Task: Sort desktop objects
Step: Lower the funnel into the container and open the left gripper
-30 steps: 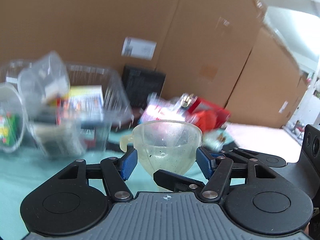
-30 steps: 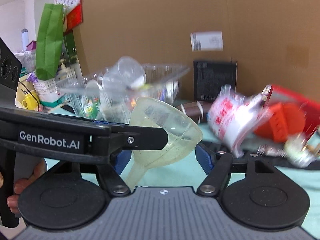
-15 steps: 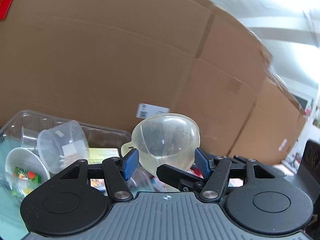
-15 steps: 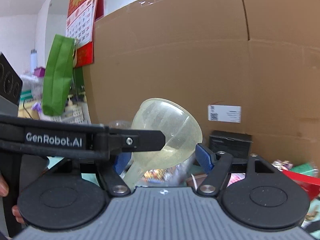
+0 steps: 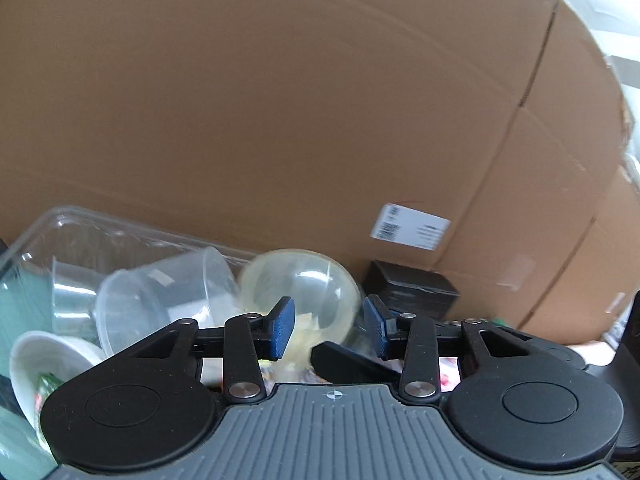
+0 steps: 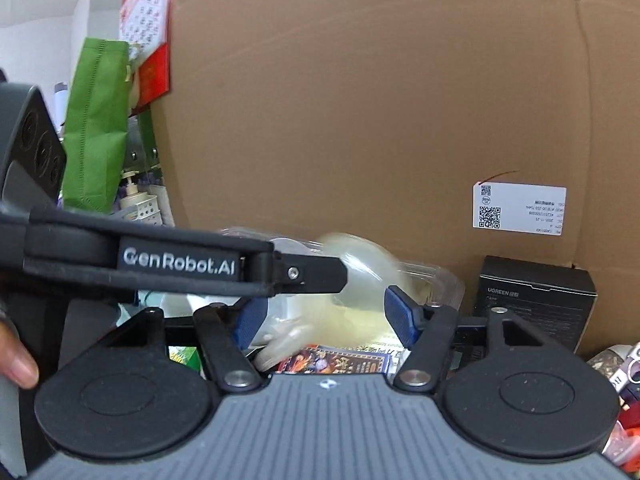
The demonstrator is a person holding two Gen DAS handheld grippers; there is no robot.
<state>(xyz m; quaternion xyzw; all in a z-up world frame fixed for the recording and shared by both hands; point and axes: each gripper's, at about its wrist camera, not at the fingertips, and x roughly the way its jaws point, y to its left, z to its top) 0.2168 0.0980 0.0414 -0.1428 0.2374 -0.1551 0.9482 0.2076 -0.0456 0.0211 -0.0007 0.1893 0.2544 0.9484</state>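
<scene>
The translucent yellowish funnel (image 5: 298, 288) shows blurred over the clear plastic container (image 5: 80, 232), just beyond my left gripper (image 5: 330, 326). The left jaws are closing and their blue pads do not press on it. In the right wrist view the funnel (image 6: 360, 268) is also smeared. It hangs between and ahead of my right gripper (image 6: 326, 316), whose jaws are closing too, and it looks loose from them. One left finger (image 6: 312, 276) crosses in front of the funnel. A right finger (image 5: 344, 360) pokes in below the left jaws.
The container (image 6: 440, 280) holds a clear cup (image 5: 168, 292), a white bowl (image 5: 44, 360) and a colourful packet (image 6: 336, 360). A black box (image 6: 536, 300) stands to its right against a tall cardboard wall (image 5: 320, 120). A green bag (image 6: 96, 128) hangs at left. A thumb (image 6: 16, 364) shows.
Both grippers carried the funnel up and over to the clear container. Their jaws have narrowed and the funnel has slid forward out of the left pads.
</scene>
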